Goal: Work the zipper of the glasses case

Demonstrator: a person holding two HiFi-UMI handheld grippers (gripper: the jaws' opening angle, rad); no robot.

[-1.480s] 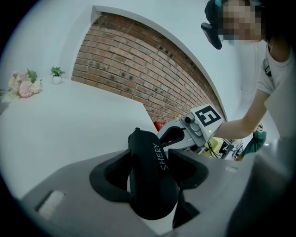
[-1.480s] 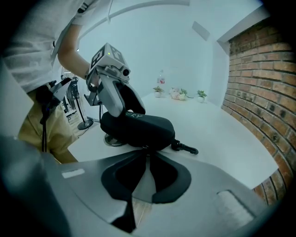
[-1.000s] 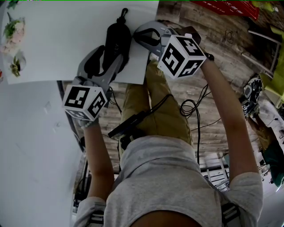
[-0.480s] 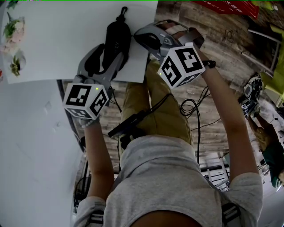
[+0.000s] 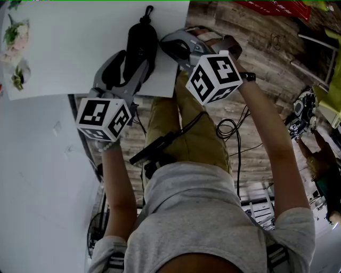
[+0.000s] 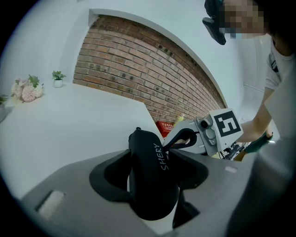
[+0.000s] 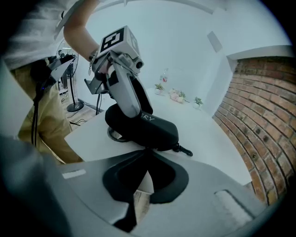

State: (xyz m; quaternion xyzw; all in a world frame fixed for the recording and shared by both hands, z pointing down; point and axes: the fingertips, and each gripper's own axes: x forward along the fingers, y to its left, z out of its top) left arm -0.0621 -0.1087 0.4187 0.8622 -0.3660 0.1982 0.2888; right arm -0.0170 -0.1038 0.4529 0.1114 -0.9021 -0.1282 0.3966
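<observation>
Two grippers: both work at one black glasses case point(image 5: 139, 45), each held in one of the person's hands.
Desk: white top point(image 5: 64, 48); wooden floor shows beyond its near and right edges.
Glasses case: lies on the desk close to the near right corner, long axis running from the near edge toward the far edge. White lettering point(image 6: 160, 156) runs along its top.
Clip: small black clip point(image 5: 149, 11) at the case's far end, pointing away from the person and resting on the desk.
Left gripper: reaches in over the near edge point(image 5: 130, 66). One jaw sits on each long side of the case's near end, and both are pressed against it, so the case is clamped between them.
Right gripper: reaches in over the right edge point(image 7: 147, 152). Jaw tips are pressed together and touch the case's right side at the seam. Whether a zipper tab sits between the tips cannot be made out, since everything there is dark.
Marker cubes: left cube point(image 5: 103, 118) hangs off the near edge, and right cube point(image 5: 214, 76) sits over the floor beside the right edge.
Flowers: pale bunch point(image 5: 16, 34) at the far left corner, well apart from the case.
Brick wall: stands behind the desk's far edge point(image 6: 138, 69).
Cable: dark loops point(image 5: 229, 128) on the floor beside the person's tan trousers.
</observation>
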